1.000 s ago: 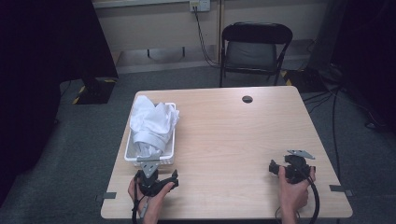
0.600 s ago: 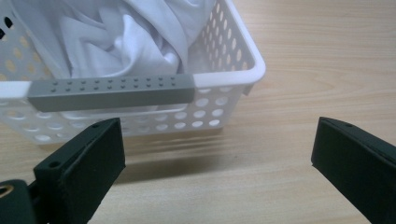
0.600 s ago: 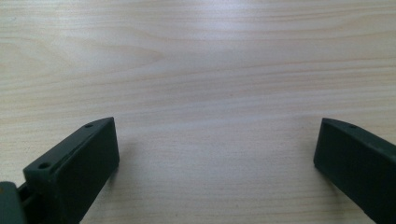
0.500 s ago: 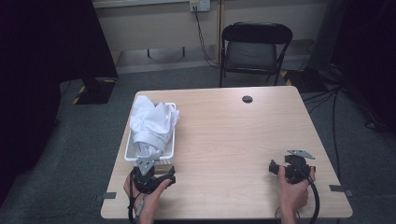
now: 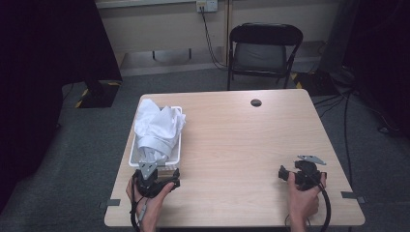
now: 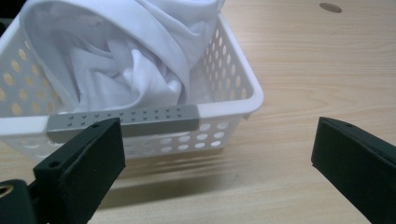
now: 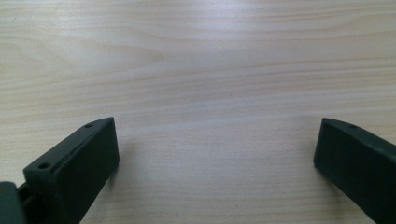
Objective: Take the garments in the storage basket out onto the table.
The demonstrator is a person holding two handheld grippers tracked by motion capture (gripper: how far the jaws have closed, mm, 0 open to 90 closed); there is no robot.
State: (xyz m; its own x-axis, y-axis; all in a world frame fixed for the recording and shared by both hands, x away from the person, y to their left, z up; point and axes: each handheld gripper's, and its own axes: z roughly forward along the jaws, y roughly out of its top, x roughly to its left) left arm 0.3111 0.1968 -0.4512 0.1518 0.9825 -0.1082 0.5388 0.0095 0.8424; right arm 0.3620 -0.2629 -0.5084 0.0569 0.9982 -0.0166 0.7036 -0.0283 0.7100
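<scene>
Left gripper nudged closer to basket, open; right gripper unmoved, open.

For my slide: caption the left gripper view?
Open left gripper faces a white basket heaped with white cloth.

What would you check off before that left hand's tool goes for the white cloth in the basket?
1. Left gripper open: ok, its fingers stand wide apart.
2. Left gripper faces the basket: ok, its near wall lies just ahead.
3. White cloth reachable: ok, it heaps above the rim.
4. Nothing between the fingers: ok, bare table there.
5. Right gripper out of the way: ok, open over bare wood at the far side.
6. Whether the cloth snags on the basket: cannot tell.
</scene>
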